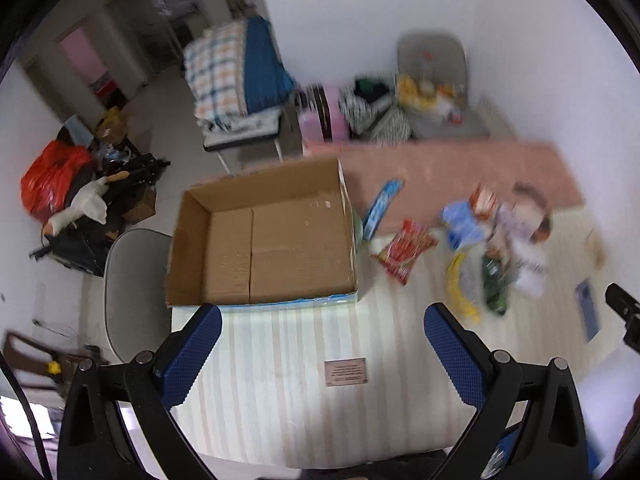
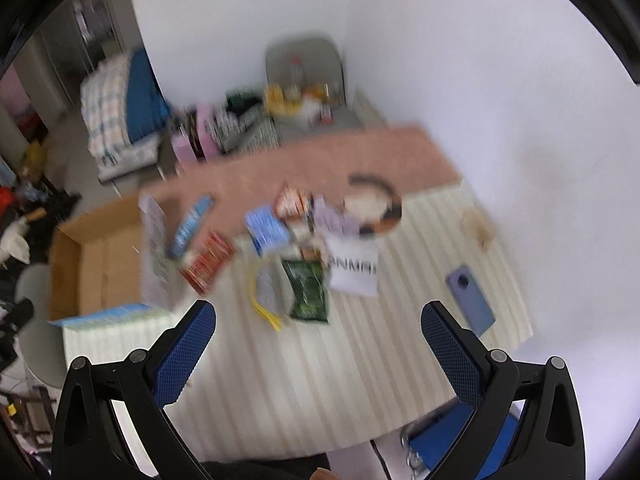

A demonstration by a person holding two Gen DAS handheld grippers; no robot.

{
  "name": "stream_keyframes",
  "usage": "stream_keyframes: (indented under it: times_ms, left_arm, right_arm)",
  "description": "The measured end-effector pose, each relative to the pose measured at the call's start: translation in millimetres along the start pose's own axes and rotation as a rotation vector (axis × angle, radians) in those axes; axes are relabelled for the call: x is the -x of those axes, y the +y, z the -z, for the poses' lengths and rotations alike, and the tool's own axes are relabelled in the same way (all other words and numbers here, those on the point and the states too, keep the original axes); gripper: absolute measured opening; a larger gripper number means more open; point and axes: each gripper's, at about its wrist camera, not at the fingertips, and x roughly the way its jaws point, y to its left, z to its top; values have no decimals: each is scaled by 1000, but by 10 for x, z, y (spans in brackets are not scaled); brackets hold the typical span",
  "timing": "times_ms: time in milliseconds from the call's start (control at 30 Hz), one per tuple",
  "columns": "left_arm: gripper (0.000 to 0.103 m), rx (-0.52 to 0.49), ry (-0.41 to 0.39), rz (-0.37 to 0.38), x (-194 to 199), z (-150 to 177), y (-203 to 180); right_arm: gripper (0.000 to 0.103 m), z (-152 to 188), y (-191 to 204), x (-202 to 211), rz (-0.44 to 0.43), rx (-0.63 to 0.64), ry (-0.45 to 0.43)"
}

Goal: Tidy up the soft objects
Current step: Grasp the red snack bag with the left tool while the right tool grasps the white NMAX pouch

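Note:
An open, empty cardboard box (image 1: 264,236) stands at the table's left end; it also shows in the right wrist view (image 2: 96,264). Soft packets lie in a loose pile to its right: a red packet (image 1: 404,250) (image 2: 208,262), a light blue pack (image 1: 460,220) (image 2: 266,230), a yellow-edged bag (image 1: 462,284) (image 2: 268,290), a green packet (image 1: 494,280) (image 2: 308,290), a white bag (image 2: 354,268). My left gripper (image 1: 322,344) is open and empty above the striped cloth, in front of the box. My right gripper (image 2: 318,344) is open and empty, short of the pile.
A striped cloth (image 1: 280,380) covers the table. A phone (image 2: 470,300) lies at the right, a small label card (image 1: 346,371) at the front. A grey chair (image 1: 132,292) stands left of the table. Bedding, bags and clutter fill the floor behind.

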Motion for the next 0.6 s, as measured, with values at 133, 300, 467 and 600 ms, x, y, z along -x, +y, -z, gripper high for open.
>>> stream_keyframes:
  times_ms: [133,300,467,600]
  left_arm:
    - [103,-96,112,24,-690,-241,-355]
    - [103,-215,233,12,-1513,-523,-853]
    - [102,-300,337,35,-2196,-679,-1219]
    - [102,-374,438,63,-2703,-743,-1469]
  right_arm:
    - [103,-153,-215,-922,-22,-20,126]
    - [103,-388,-590,-2045,20,-82,274]
    - [103,-613,-766,-2848,18,-120,362]
    - [103,-741,-840,-3348,-16,-148,442]
